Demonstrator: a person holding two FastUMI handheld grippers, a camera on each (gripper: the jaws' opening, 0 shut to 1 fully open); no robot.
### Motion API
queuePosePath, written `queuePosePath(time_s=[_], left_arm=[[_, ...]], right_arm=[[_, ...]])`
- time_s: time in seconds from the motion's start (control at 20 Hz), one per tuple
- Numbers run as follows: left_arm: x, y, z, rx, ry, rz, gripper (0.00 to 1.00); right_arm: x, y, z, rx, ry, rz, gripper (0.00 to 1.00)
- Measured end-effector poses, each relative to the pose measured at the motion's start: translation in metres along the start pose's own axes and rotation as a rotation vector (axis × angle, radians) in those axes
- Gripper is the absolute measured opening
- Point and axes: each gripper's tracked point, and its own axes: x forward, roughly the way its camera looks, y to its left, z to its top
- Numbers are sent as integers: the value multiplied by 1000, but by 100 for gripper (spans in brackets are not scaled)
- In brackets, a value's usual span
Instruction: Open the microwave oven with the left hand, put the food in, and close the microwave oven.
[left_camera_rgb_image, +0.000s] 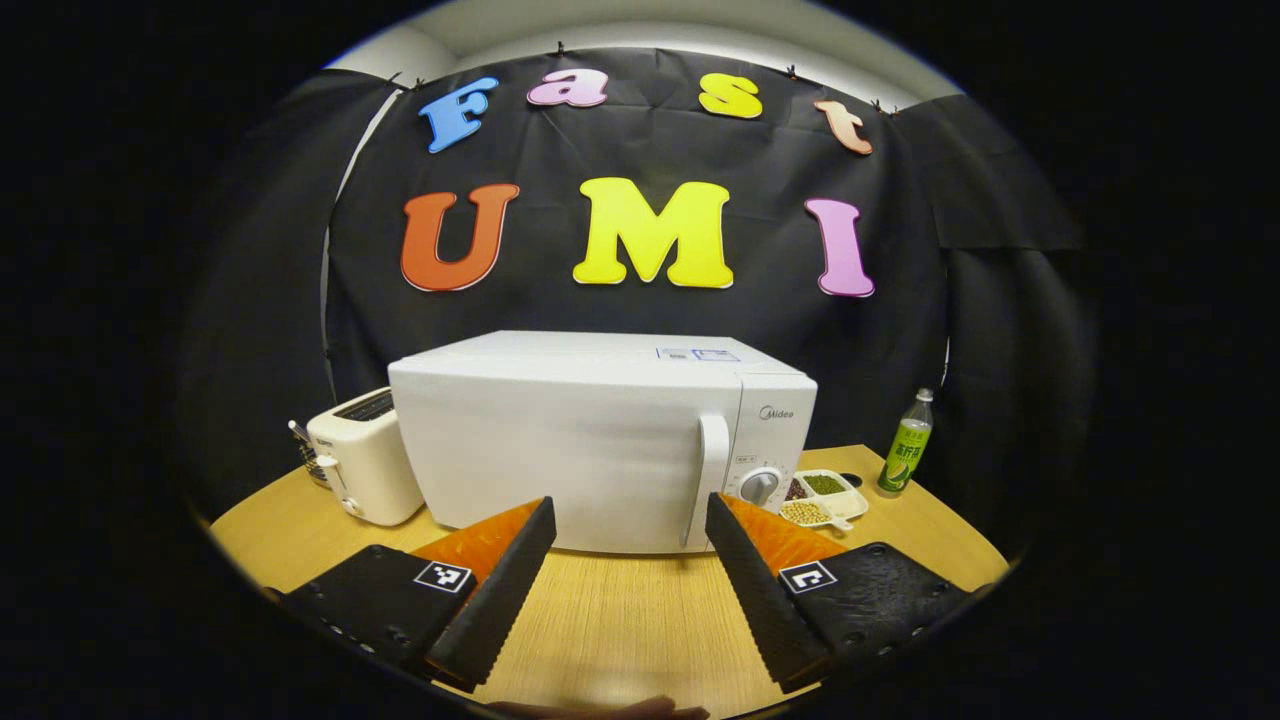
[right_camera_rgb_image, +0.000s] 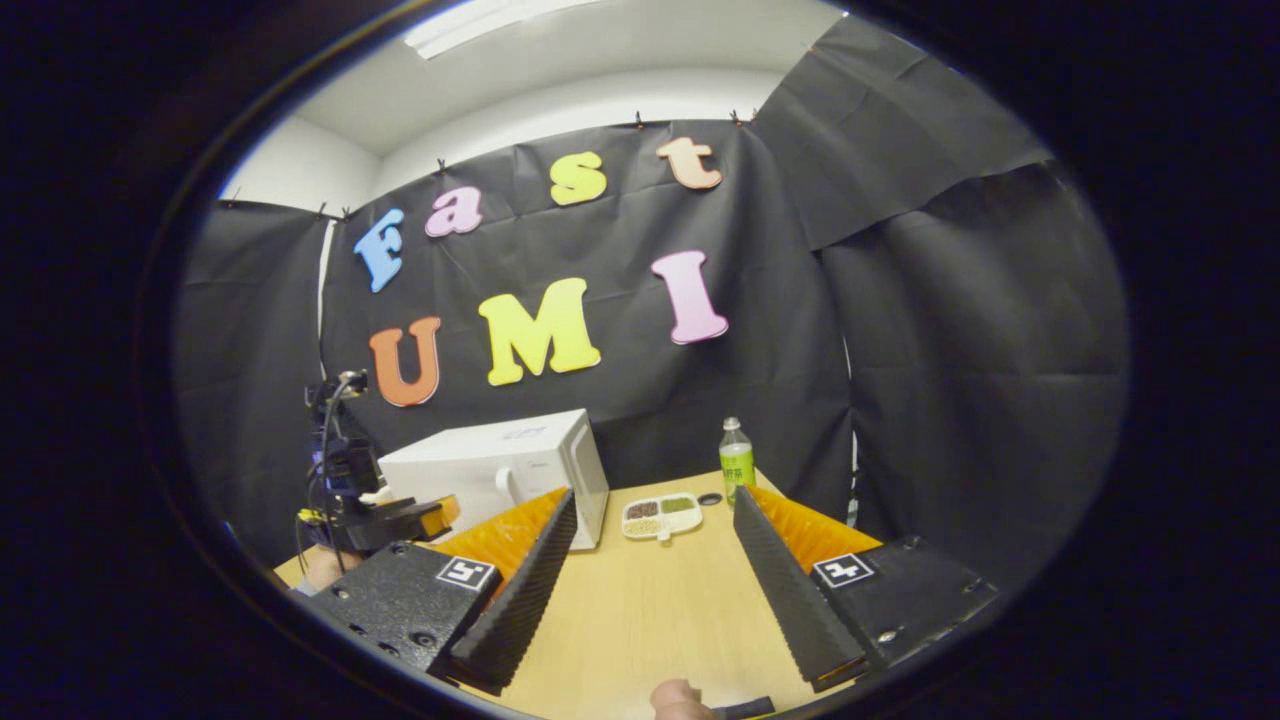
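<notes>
A white microwave oven (left_camera_rgb_image: 600, 440) stands on the wooden table (left_camera_rgb_image: 620, 620) with its door closed; its vertical handle (left_camera_rgb_image: 712, 470) is on the right side of the door. My left gripper (left_camera_rgb_image: 630, 590) is open in front of it, a short way off, with nothing between its fingers. A white divided tray of food (left_camera_rgb_image: 825, 497) lies to the right of the microwave. In the right gripper view the microwave (right_camera_rgb_image: 500, 470) is at the left and the food tray (right_camera_rgb_image: 661, 516) lies ahead. My right gripper (right_camera_rgb_image: 655, 610) is open and empty above the table, and the left gripper (right_camera_rgb_image: 370, 510) shows far left.
A white toaster (left_camera_rgb_image: 362, 468) stands left of the microwave. A green drink bottle (left_camera_rgb_image: 906, 445) stands at the table's far right, also seen as a bottle (right_camera_rgb_image: 737, 462) behind the tray. A small dark round thing (right_camera_rgb_image: 709, 498) lies between tray and bottle.
</notes>
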Motion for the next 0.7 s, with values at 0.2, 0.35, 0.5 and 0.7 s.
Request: queuePosePath(time_s=[0.2, 0.35, 0.5, 0.7], left_arm=[[-81, 10, 57, -23, -56, 16, 95], [-143, 28, 101, 18, -123, 58, 95], [-193, 38, 130, 25, -162, 67, 95], [-238, 51, 145, 1, -168, 56, 95]], right_arm=[[-17, 5, 32, -9, -47, -16, 91], [-32, 14, 66, -42, -94, -19, 90], [-51, 32, 100, -62, -134, 1, 100], [-75, 56, 132, -95, -169, 37, 100]])
